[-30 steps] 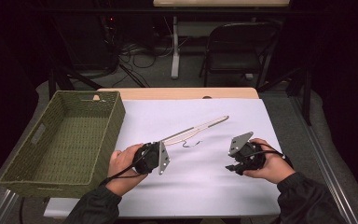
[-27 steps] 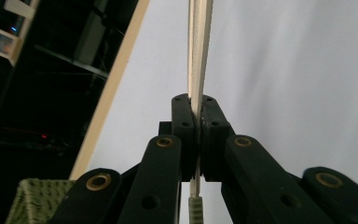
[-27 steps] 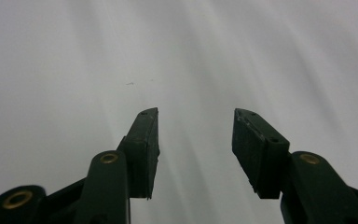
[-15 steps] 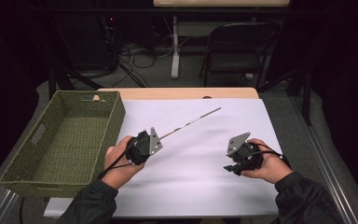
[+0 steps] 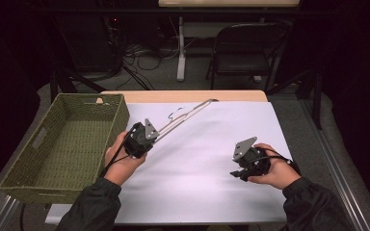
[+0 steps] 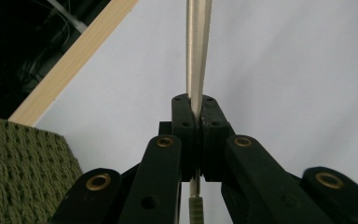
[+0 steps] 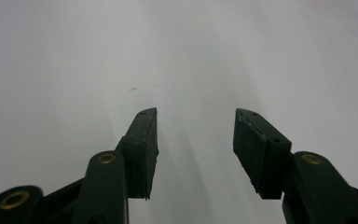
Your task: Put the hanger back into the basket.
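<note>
A long thin silver metal tool [image 5: 185, 115] is held by its near end in my left gripper [image 5: 153, 136], which is shut on it. The tool slants up and away toward the table's far edge. A small dark wire-like loop [image 5: 176, 113] shows beside its middle. In the left gripper view the silver strip [image 6: 196, 51] rises from between the closed jaws of the gripper [image 6: 195, 105], and a green tip [image 6: 195, 211] pokes out below. My right gripper [image 5: 236, 173] rests low at the right, open and empty [image 7: 196, 121] over the white sheet.
A green woven basket [image 5: 121, 118] stands at the left, right beside my left hand, and its weave [image 6: 23, 172] appears in the left gripper view. A white sheet [image 5: 212, 159] covers the wooden table [image 5: 183, 96]. A chair [image 5: 245, 48] and cables lie beyond.
My left gripper has carried the silver tool left and farther away, up beside the basket. The right gripper has stayed almost where it was, open.
</note>
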Available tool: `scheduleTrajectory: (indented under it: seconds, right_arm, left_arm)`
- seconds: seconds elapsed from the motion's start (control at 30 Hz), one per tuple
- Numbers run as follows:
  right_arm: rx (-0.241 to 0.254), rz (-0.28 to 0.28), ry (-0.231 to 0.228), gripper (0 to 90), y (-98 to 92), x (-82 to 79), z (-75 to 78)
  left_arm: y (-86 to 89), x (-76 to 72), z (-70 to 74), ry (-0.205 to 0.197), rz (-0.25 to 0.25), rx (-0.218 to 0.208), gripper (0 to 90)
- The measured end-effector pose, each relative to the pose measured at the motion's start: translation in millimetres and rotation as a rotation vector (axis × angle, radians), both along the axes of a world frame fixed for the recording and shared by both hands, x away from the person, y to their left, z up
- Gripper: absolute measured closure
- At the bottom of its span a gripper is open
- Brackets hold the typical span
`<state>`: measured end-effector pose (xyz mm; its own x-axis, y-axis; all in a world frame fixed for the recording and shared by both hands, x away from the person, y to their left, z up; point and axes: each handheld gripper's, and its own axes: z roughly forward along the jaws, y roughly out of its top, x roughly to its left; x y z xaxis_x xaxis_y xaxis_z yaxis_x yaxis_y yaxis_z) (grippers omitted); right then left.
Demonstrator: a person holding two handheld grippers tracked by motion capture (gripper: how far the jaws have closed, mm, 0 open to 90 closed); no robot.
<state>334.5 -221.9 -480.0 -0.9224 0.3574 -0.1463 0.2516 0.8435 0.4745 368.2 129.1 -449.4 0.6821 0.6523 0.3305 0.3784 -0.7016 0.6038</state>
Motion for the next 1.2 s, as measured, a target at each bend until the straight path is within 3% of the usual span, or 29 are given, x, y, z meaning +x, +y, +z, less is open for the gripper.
scheduleTrajectory:
  seconds: [0.23, 0.57, 0.73, 0.83, 0.93, 1.07, 1.2]
  right_arm:
    - [0.012, 0.003, -0.005, 49.2, 1.3, 0.5, -0.3]
    - [0.016, 0.005, -0.007, 48.5, 1.9, 0.5, 0.0]
    - [0.013, 0.006, -0.006, 48.4, 0.4, 0.4, 1.1]
    - [-0.013, 0.01, 0.011, 48.4, -0.1, 0.5, 3.4]
    - [0.011, 0.007, -0.002, 48.3, 0.5, 0.4, 1.0]
    - [0.014, 0.003, -0.002, 48.3, 2.1, 0.7, 0.3]
    - [0.009, 0.003, 0.004, 48.3, 4.0, 1.7, -0.4]
  left_arm:
    - [9.5, 9.3, 11.5, 0.045, 0.089, -0.049, 87.4]
    - [27.7, 20.0, 44.0, 0.08, 0.164, -0.157, 87.5]
    - [47.2, 22.9, 60.2, 0.092, 0.194, -0.197, 87.5]
    - [62.8, 24.1, 69.6, 0.108, 0.203, -0.216, 87.5]
    - [79.0, 24.7, 78.7, 0.119, 0.218, -0.243, 87.5]
    - [99.4, 25.1, 89.8, 0.171, 0.211, -0.349, 87.5]
    - [112.7, 24.8, 101.6, 0.173, 0.219, -0.383, 87.5]
